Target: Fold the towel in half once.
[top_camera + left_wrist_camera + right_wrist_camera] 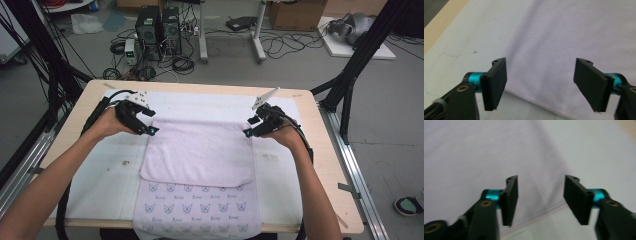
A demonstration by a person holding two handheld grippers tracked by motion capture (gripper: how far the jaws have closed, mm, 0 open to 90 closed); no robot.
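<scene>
Folding: the lavender towel [197, 152] lies doubled on the tabletop [325, 150], its far flap laid back over the patterned near half, which hangs off the near edge.
Step in hand: letting go after a fold, by the look of it; both tongs sit at the far corners of the flap with nothing in them.
Left tongs [149, 125]: spread wide, pads clear of the cloth; in the left gripper view [540, 85] the towel's hemmed edge runs just beneath and between the pads.
Right tongs [249, 127]: parted, holding nothing; in the right gripper view [540, 200] the towel corner sits right below the gap.
White mat [105, 170]: bare on the outer side of each pair of tongs.
Next move: likely a second fold, which calls for fresh pinches on two corners and both hands carrying level so the edges meet.
</scene>
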